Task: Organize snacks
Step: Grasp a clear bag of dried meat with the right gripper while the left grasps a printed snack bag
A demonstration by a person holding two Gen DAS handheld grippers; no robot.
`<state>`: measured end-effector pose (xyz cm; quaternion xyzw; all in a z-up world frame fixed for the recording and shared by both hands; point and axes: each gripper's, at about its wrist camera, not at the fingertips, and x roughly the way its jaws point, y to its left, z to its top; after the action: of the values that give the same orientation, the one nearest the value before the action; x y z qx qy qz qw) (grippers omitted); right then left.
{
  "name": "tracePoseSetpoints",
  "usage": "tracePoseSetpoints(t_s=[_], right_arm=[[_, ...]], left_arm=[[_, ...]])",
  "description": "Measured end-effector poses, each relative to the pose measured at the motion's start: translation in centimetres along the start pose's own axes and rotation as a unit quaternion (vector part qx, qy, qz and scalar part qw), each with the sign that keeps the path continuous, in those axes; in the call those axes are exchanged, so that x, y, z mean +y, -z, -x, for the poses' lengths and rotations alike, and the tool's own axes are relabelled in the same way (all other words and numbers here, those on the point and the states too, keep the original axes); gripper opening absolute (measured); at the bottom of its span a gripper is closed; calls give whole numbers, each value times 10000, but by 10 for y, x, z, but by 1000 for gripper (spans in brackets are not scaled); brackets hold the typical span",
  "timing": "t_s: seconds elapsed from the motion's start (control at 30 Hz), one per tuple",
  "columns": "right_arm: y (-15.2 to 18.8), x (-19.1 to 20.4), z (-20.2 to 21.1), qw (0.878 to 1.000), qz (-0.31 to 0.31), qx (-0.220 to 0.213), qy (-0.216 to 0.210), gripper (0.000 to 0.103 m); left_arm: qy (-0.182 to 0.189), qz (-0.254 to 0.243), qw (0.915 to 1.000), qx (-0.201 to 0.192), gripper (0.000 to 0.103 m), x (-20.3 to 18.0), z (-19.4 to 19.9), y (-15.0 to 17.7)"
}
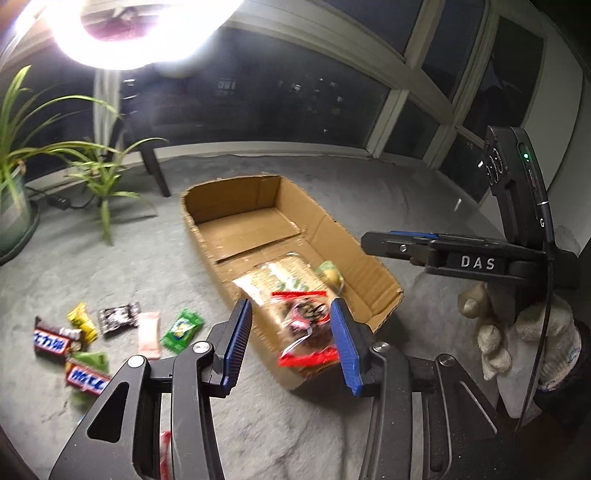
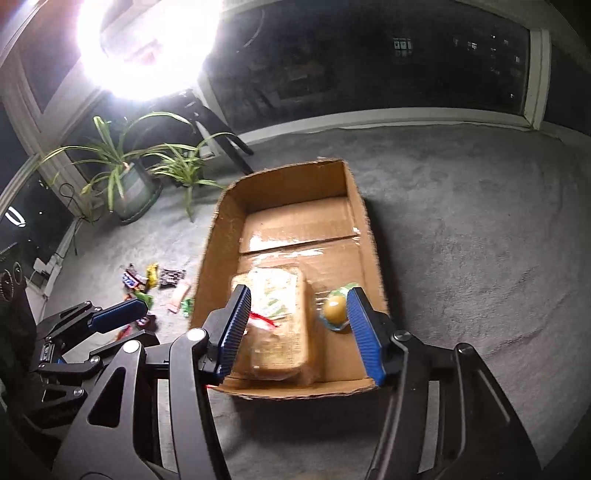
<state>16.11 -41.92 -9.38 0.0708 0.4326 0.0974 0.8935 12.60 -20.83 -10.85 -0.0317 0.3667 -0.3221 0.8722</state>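
Note:
An open cardboard box point(image 1: 354, 254) lies on grey carpet. At its near end are a tan bread-like pack point(image 1: 280, 280) and a small green pack with a yellow ball point(image 1: 330, 275). My left gripper point(image 1: 291, 343) hangs open over that end. A blurred clear packet with red edges point(image 1: 306, 332) is between its blue pads, with a gap to the left pad. My right gripper point(image 2: 301, 328) is open over the same end, astride the tan pack point(image 2: 280, 332) and the green pack point(image 2: 336, 308), with nothing pinched. Loose snacks point(image 1: 118, 317) lie left of the box.
Chocolate bars point(image 1: 51, 341), a pink pack point(image 1: 149, 334) and a green pack point(image 1: 183, 328) lie scattered on the carpet. A potted plant point(image 1: 14, 177), a bright ring lamp point(image 1: 147, 26) and its stand leg point(image 1: 155, 173) are at the back left. Dark windows run behind. A gloved hand point(image 1: 495, 332) holds the right gripper.

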Motion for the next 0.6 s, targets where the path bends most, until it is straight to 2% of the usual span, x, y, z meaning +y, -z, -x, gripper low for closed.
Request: tracePoseSetpoints(t_s=[0.1,0.3,0.6], right_arm=[[2,14,1,9999,76,-33,-94,57],[6,42,0,9988,167,77,-464,57],[19,102,-13,9920,578,445,-1034,57]], left_arm=[[-67,57,10000,-37,43,9,13,6],[-425,137,9990,-48,43,43,43,27],[-990,652,9929,-14,43,110,90,62]])
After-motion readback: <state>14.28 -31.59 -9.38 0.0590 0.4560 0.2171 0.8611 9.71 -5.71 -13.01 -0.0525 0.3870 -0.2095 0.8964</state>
